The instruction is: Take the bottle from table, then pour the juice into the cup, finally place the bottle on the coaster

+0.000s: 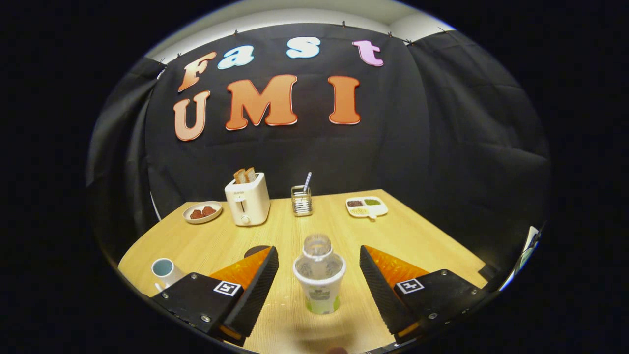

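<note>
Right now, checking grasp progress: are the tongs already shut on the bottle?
No, the tongs stand open, with the bottle upright between the fingers and a clear gap on each side.

Handheld gripper (319,280), seen from its own camera. The two fingers (258,285) extend forward and stand spread wide apart, one on each side, their inner pad faces turned toward one another. Neither pad is in contact with anything; a broad gap separates them. Each finger base carries a square marker on its upper surface.
</note>
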{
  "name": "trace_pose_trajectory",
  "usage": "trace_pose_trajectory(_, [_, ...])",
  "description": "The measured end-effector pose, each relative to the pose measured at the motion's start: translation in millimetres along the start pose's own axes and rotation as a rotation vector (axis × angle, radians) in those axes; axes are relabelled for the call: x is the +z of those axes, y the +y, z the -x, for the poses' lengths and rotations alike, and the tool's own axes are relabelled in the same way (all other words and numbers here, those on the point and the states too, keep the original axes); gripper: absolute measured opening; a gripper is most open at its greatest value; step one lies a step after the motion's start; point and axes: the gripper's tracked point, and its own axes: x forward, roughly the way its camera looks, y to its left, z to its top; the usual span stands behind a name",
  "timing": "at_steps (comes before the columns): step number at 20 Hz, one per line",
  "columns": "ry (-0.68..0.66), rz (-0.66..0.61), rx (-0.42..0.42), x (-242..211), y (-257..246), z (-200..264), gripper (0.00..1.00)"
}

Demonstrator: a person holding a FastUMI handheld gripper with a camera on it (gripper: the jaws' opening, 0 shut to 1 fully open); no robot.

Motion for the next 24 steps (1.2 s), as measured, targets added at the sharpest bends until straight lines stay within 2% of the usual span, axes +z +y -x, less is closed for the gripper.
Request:
trace_pose_trajectory(6, [0.102,0.047,-0.05,-57.6,-9.7,-27.5,0.99])
trace_pose_trajectory(10, [0.153,0.024,-0.037,-71.1,-4.1,-36.2,0.99])
trace_pose_trajectory(12, [0.16,0.046,-0.038,-72.0,-3.6,-38.9,0.94])
trace_pose_trajectory(14, [0.173,0.057,-0.046,-73.9,-4.1,-41.6,0.8])
trace_pose_trajectory(15, [0.173,0.053,-0.047,-73.3,-3.8,-44.3,0.68])
trace_pose_trajectory(19, [0.216,0.043,-0.064,-69.5,0.8,-35.1,0.58])
trace_pose_trajectory(24, [0.203,0.125,-0.058,-41.1,20.8,-22.7,0.57])
